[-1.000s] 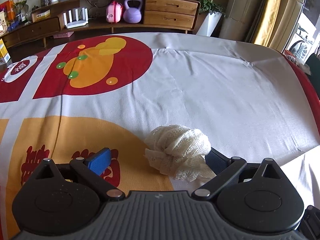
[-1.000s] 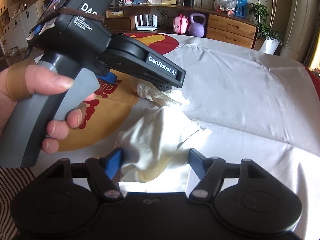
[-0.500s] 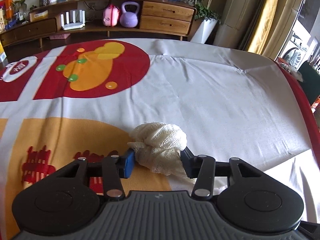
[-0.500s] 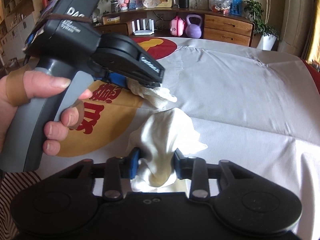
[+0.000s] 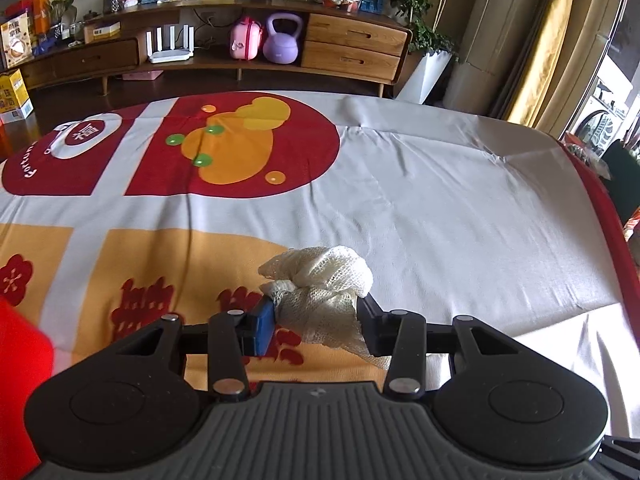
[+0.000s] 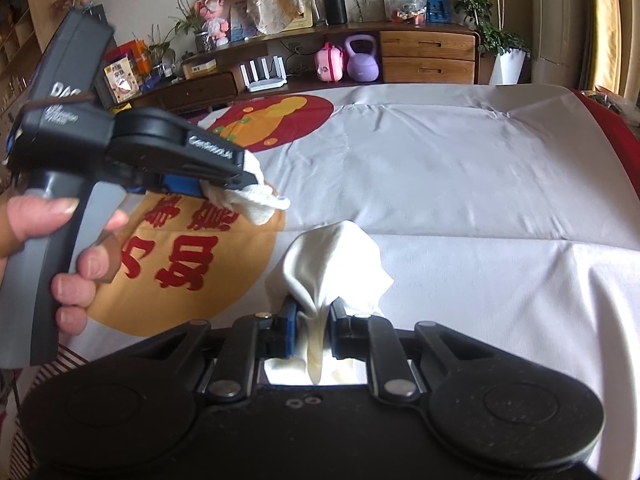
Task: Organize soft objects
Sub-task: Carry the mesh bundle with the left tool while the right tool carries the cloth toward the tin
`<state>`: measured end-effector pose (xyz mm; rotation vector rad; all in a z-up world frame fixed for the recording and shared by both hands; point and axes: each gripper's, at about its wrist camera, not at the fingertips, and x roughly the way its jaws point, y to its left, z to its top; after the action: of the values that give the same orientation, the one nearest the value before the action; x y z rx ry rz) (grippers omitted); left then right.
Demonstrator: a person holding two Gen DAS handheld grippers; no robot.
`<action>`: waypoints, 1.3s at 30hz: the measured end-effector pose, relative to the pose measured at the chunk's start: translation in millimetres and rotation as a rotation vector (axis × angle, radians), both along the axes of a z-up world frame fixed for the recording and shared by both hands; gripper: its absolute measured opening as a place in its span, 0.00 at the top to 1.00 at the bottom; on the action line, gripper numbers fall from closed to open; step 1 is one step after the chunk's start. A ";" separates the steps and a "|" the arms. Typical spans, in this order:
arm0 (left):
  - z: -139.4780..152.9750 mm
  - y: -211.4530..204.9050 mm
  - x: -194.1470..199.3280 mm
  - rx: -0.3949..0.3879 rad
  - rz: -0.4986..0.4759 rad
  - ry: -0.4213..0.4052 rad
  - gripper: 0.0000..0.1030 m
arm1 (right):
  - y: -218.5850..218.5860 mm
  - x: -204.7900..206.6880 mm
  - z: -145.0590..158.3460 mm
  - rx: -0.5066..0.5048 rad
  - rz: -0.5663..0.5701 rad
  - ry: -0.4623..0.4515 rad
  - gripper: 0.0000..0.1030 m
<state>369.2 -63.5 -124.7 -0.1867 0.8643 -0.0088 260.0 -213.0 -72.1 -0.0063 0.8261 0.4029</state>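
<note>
Because both cloths are soft and shapeless, each is pinched at a bunched fold rather than scooped, which should let it lift clear of the bench (image 5: 460,208) in one piece. At the far left of the right wrist view, a hand (image 6: 60,240) wraps the grey handle of the left gripper (image 5: 316,316). Its jaws have just been closing and now stand partly drawn in, pinching the netted cream cloth (image 5: 324,284) between the blue pad and the black one. The wad looks raised off the printed sheet (image 5: 160,248), with a loose tail hanging below the pads. A red thing (image 5: 20,360) fills the left edge of the left wrist view; what it is I cannot tell.

Further right, the right gripper (image 6: 314,316) has also just been closing its jaws, which are now nearly pressed together on the smooth white cloth (image 6: 336,260). The cloth narrows to a thin neck between the pads and fans out above them, its lower end hanging behind. Both cloths sit near each other over the orange patch and the white part of the sheet. My judgement: the grasps are made, and carrying the pair to their place is what remains.
</note>
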 end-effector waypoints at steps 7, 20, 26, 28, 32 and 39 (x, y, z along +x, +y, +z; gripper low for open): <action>25.5 11.5 -31.2 -0.023 0.001 -0.024 0.58 | 8.4 -16.8 22.9 0.010 0.001 -0.013 0.86; 78.3 45.4 -95.5 -0.031 -0.006 -0.082 0.58 | 40.1 -53.6 75.6 0.021 0.058 -0.065 0.86; 93.9 65.8 -126.6 -0.028 0.001 -0.086 0.58 | 57.4 -72.6 95.8 0.016 0.095 -0.094 0.86; 98.5 72.1 -136.6 -0.024 0.000 -0.088 0.58 | 64.0 -78.1 102.0 0.015 0.107 -0.108 0.86; 110.4 84.9 -156.2 -0.009 -0.003 -0.100 0.58 | 77.3 -85.6 112.4 0.032 0.131 -0.116 0.86; 126.2 118.7 -186.1 -0.010 0.018 -0.111 0.58 | 111.2 -99.1 124.1 0.032 0.195 -0.138 0.86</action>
<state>183.1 55.2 1.5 -0.2021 0.7517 -0.0065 160.9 -101.8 52.0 -0.0848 0.6852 0.5926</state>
